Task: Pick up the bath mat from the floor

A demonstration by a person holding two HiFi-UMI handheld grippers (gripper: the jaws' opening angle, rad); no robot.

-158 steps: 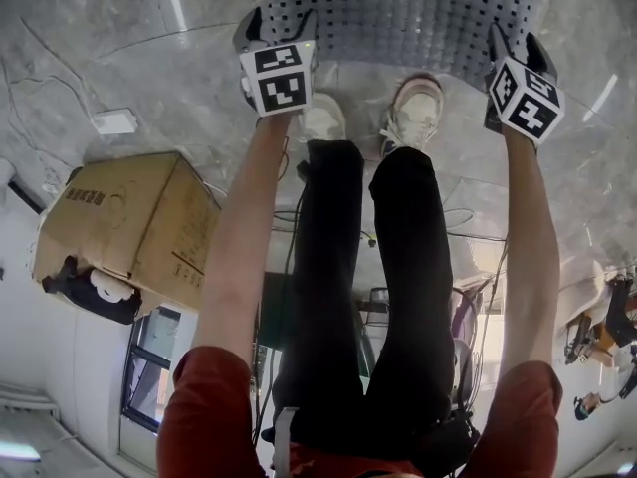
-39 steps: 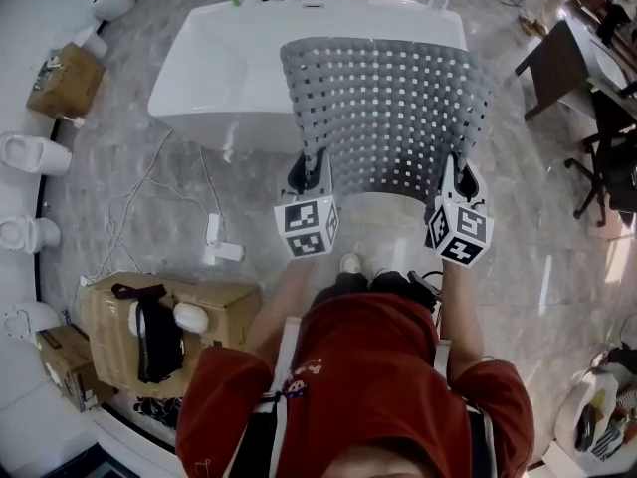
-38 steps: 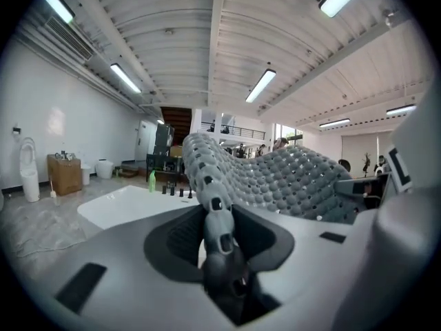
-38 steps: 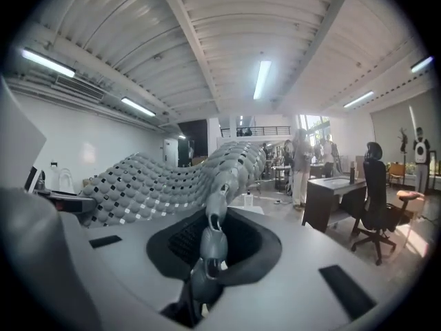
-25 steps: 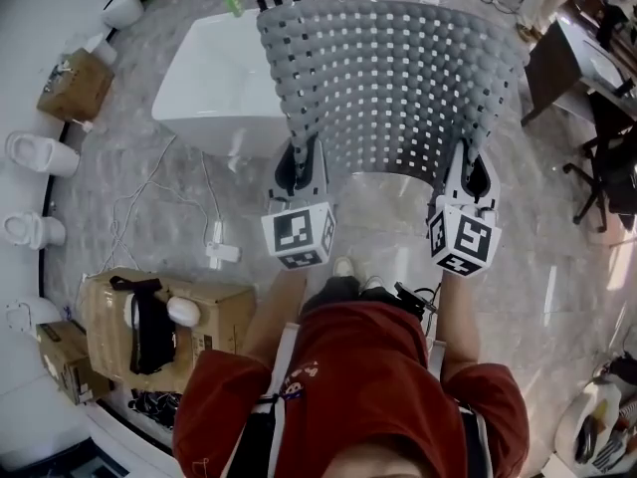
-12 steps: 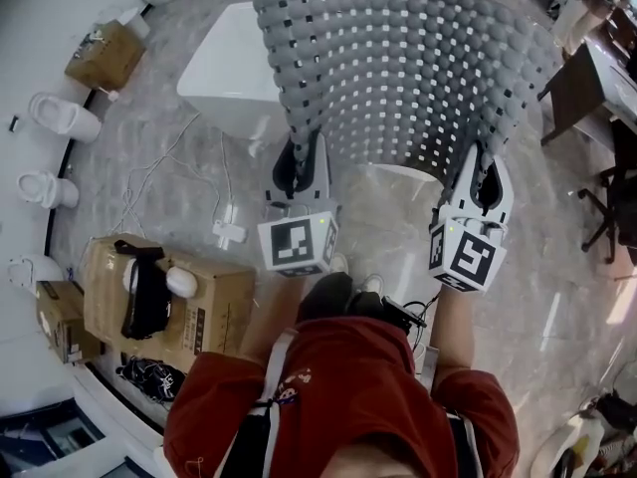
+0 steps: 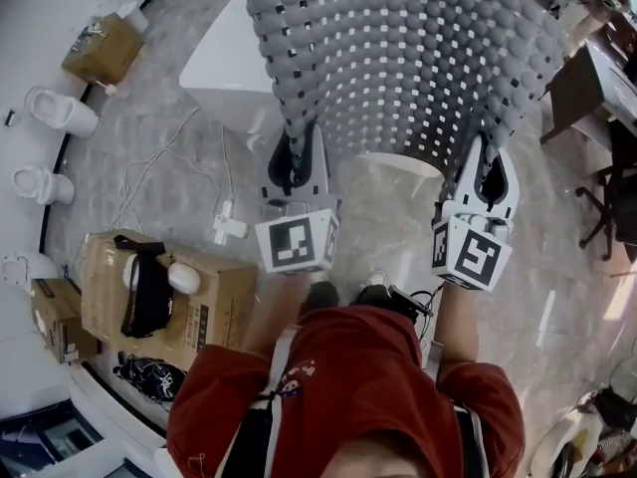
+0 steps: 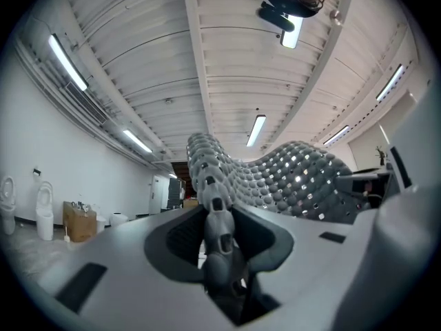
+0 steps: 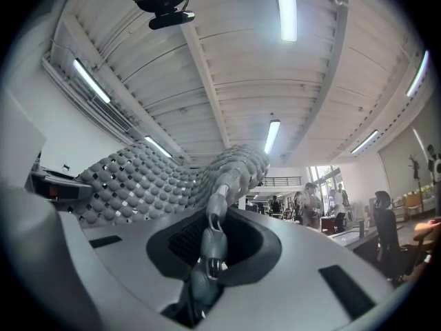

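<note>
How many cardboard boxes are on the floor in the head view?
3 cardboard boxes: one at upper left, a large one left of the person, a small one at the far-left edge. The bath mat may hide others.

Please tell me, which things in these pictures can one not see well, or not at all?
- Head view: the far edge of the bath mat is cut off by the picture's upper edge.
- Head view: most of the bathtub is hidden behind the hanging bath mat.
- Head view: the print on the cardboard box is too small to read.
- Right gripper view: the distant people are too small to tell what they do.
</note>
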